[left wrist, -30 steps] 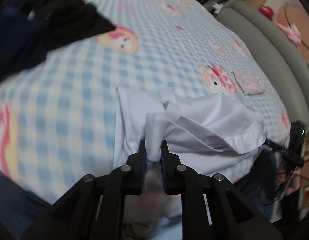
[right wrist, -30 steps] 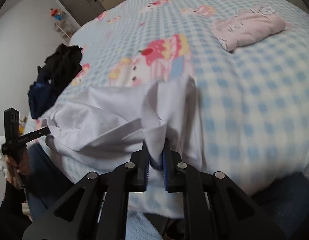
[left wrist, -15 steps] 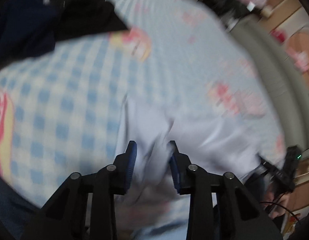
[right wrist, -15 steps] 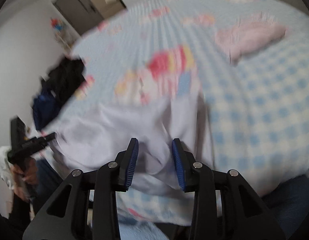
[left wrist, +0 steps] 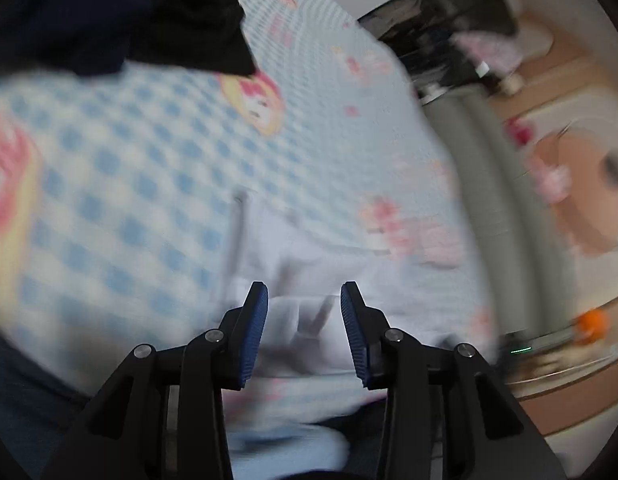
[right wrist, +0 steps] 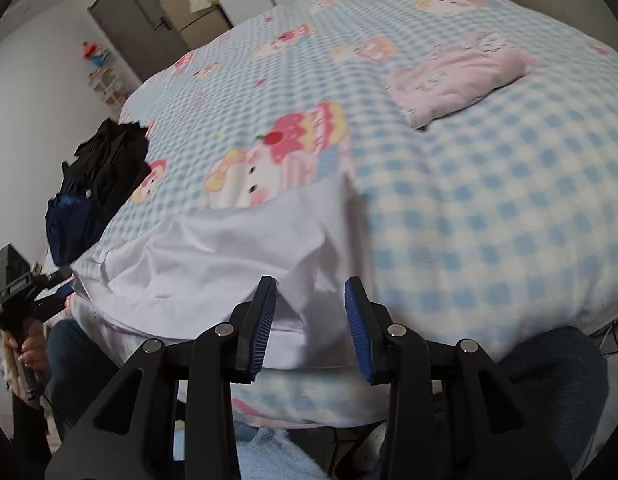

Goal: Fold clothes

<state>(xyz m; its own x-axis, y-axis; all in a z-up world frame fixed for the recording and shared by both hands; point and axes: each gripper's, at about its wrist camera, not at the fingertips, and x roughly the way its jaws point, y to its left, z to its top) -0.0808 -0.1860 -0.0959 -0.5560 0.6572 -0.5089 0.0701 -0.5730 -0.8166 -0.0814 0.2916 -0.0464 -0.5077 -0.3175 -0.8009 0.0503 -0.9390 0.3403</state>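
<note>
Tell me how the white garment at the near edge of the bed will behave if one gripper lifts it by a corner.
The white garment lies in soft creases and loose layers, so it would probably droop limply rather than hold its shape. It looks thin, so likely light. Its layers sit unevenly on the checked bedspread, so a one-corner lift would probably undo the fold.

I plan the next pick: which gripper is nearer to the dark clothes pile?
Left. The left gripper is on the pile's side of the white garment; the right gripper is at its far end from the dark clothes pile.
</note>
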